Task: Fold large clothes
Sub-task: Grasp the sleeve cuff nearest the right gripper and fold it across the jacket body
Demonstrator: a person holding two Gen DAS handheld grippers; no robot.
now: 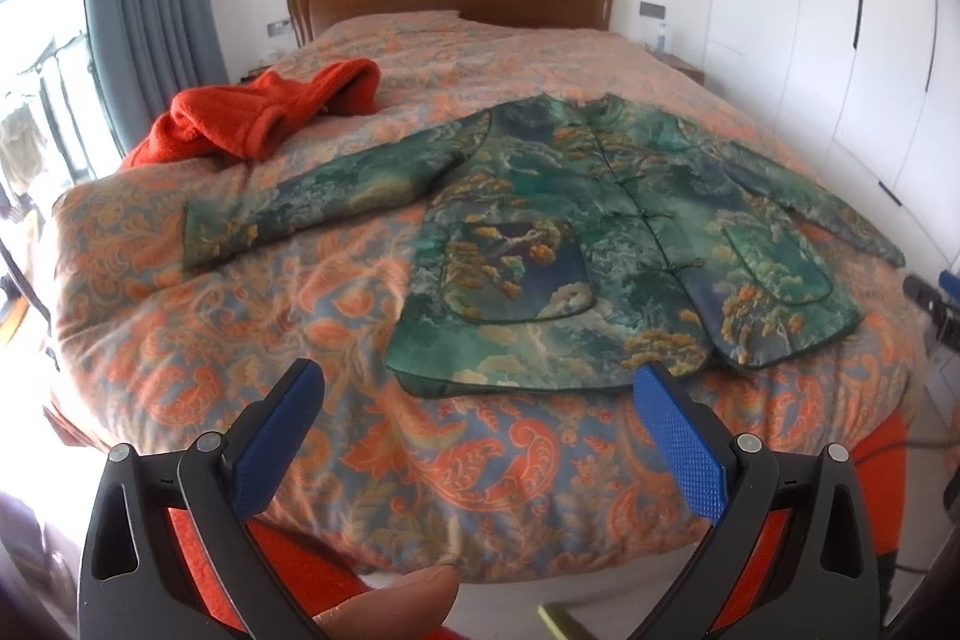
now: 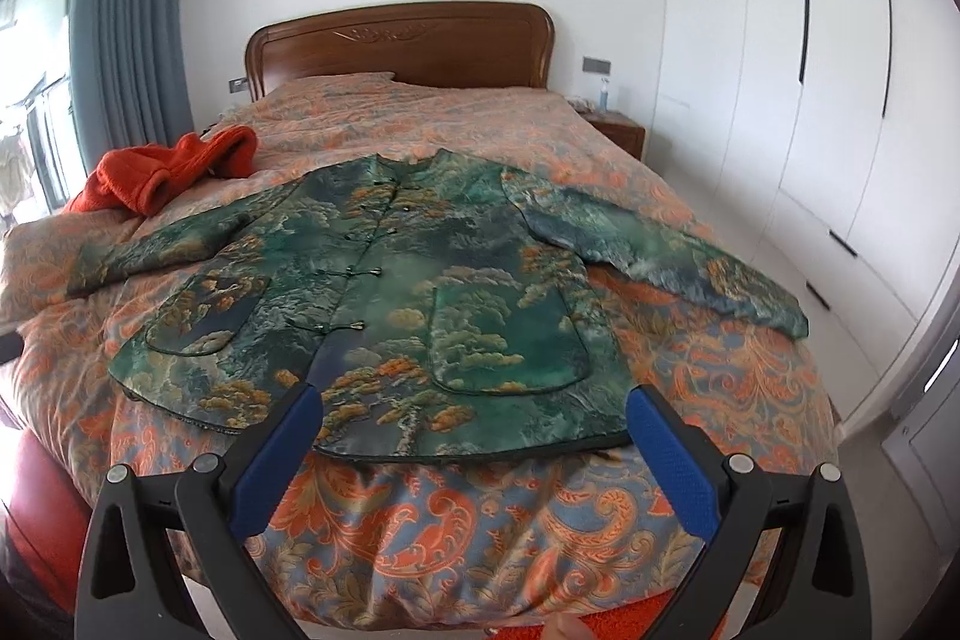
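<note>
A green jacket (image 1: 576,232) (image 2: 384,304) with orange tree print, frog buttons and two patch pockets lies flat, front up, on the bed, both sleeves spread out to the sides. Its hem faces me near the foot of the bed. My left gripper (image 1: 480,382) hovers open just short of the hem's left part, nothing between its blue pads (image 1: 276,436). My right gripper (image 2: 474,412) is open too, its fingers straddling the hem's right half from above, holding nothing.
An orange-red fleece garment (image 1: 264,112) (image 2: 162,172) lies crumpled at the bed's left side. The paisley quilt (image 1: 252,316) covers the bed up to a wooden headboard (image 2: 396,40). White wardrobes (image 2: 810,70) line the right wall, a nightstand (image 2: 618,130) beside them.
</note>
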